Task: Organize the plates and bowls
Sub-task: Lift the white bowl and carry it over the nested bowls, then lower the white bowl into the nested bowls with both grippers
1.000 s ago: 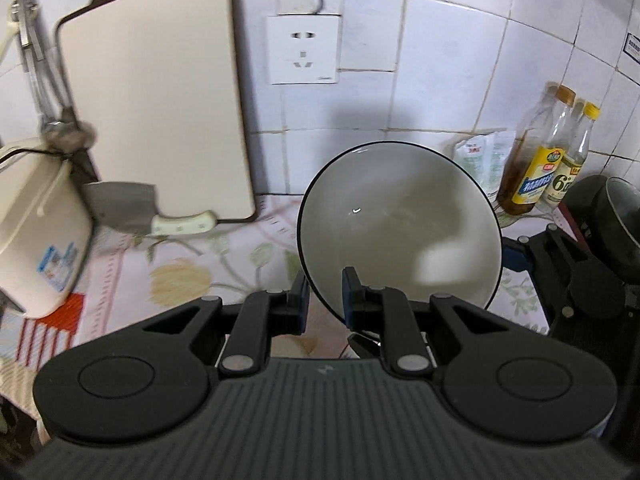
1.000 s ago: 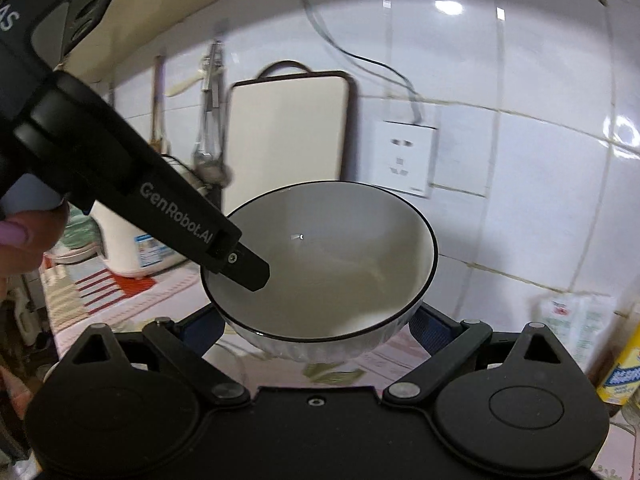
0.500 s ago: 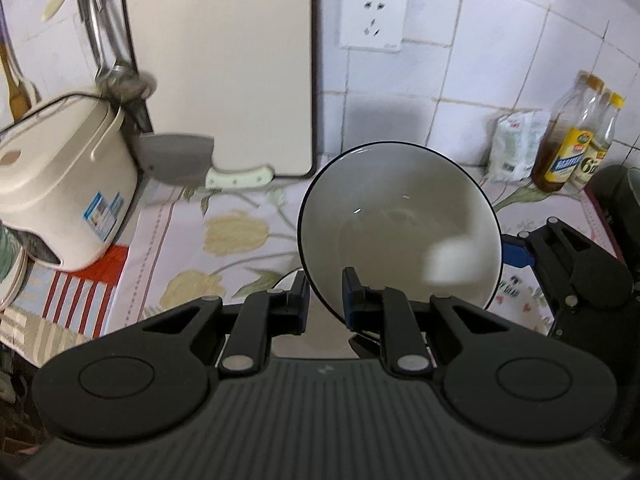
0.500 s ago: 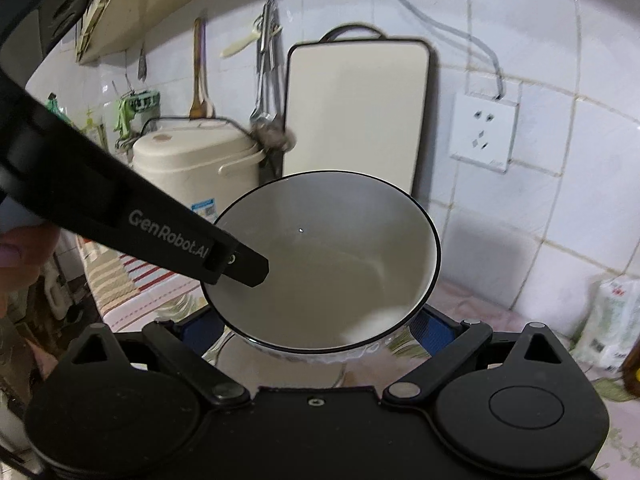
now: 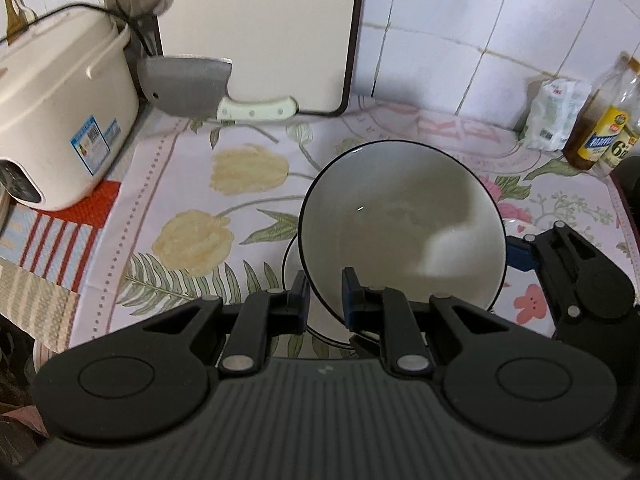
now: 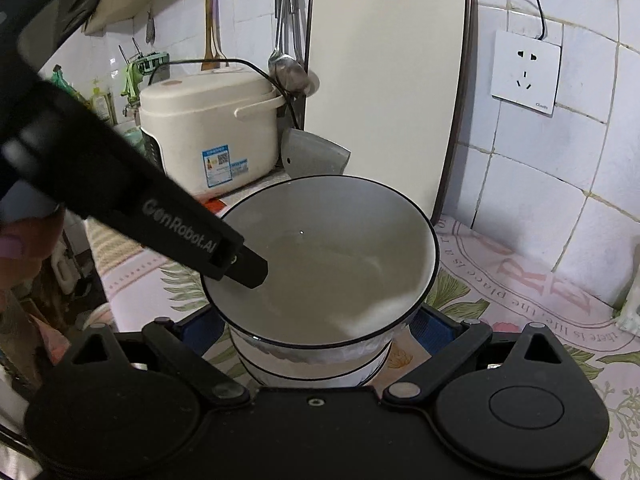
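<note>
Firmly pinching the near rim of a glossy, round white bowl (image 5: 400, 236) with a thin black edge: left gripper (image 5: 325, 292), matte black plastic. Flanking the same bowl's ribbed outer wall with blue pads, apparently clamped on it: right gripper (image 6: 316, 324). Held tilted just above a second black-rimmed white dish (image 6: 312, 372) on the flowered cloth (image 5: 192, 184). Farther back, a cream rice cooker (image 5: 60, 108), a steel cleaver (image 5: 188, 86) and a smooth pale cutting board (image 5: 256, 28) against glazed tile.

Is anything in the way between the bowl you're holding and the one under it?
Nothing visible. The held bowl hangs right above the lower bowl, with the left gripper clamping its rim.
</note>
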Available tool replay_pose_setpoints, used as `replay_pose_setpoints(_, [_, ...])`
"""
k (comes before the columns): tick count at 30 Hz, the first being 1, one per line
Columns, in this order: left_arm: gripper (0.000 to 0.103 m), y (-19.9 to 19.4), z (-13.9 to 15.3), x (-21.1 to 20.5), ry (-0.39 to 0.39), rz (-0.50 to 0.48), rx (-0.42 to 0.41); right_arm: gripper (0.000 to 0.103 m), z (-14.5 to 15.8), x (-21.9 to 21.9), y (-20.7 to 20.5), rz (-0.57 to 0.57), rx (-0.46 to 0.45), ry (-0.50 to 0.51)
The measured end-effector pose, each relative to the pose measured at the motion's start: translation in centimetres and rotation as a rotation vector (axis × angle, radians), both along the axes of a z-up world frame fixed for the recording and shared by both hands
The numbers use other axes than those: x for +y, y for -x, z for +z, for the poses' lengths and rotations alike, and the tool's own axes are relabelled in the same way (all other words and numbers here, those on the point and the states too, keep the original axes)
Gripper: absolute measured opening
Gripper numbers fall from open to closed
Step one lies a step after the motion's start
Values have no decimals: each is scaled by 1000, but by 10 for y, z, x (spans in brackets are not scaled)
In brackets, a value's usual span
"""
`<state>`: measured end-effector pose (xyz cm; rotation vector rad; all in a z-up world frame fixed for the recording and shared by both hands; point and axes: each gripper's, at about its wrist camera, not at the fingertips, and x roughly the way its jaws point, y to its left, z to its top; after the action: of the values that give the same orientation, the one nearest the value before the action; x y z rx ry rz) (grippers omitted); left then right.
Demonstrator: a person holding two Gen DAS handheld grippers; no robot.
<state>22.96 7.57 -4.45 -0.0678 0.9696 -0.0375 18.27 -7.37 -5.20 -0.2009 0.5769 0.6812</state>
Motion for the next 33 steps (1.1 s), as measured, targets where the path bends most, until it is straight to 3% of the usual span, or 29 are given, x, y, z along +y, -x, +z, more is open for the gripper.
replay_pose_setpoints(7, [14,-12,-21,5,1,7,46,100,-13,14,-2,2,-27,89])
replay_pose_setpoints(17, [16,-18,-31,10,7,30,52,101,-15,20,-22,-9,100,86])
replay_pose_setpoints(27, [14,-18,-39,13,-24,48,42,103,-10,27,-24,27,143,164])
replay_pose_setpoints(33, [14,-16,-42,15,-13,64,25,103,-9,27,-17,25,96,198])
